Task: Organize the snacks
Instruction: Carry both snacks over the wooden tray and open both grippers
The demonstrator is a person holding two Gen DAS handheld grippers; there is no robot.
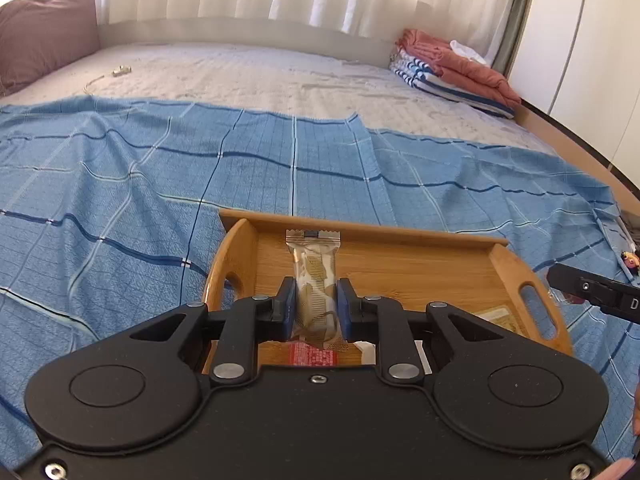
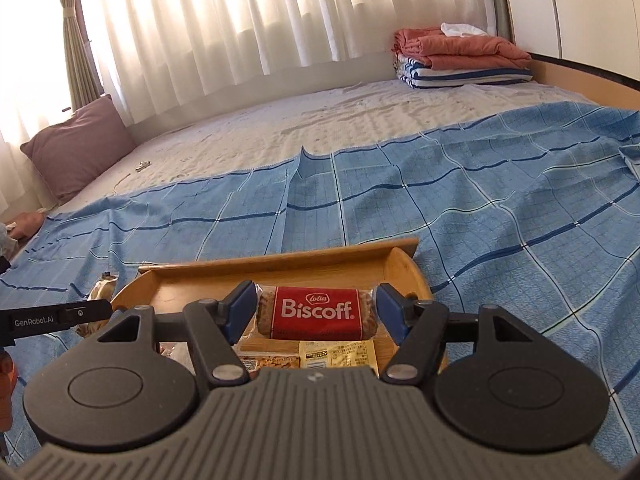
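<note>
A wooden tray point(image 1: 400, 236) with cut-out handles lies on a blue checked cloth on a bed. My left gripper point(image 1: 316, 300) is shut on a gold-and-white wrapped snack bar point(image 1: 314, 264) and holds it over the tray's left half. My right gripper point(image 2: 316, 308) is shut on a red Biscoff biscuit pack point(image 2: 316, 312), gripped by its two ends, over the tray point(image 2: 280, 258). Other snack packets lie in the tray under the grippers, a red one point(image 1: 314, 356) and a yellow one point(image 2: 340, 354).
The blue checked cloth point(image 1: 120, 200) covers the near half of the bed. A wrapped snack point(image 2: 100, 290) lies on the cloth left of the tray. Folded blankets point(image 1: 452, 68) sit at the far right corner, a purple pillow point(image 2: 80, 148) at the far left.
</note>
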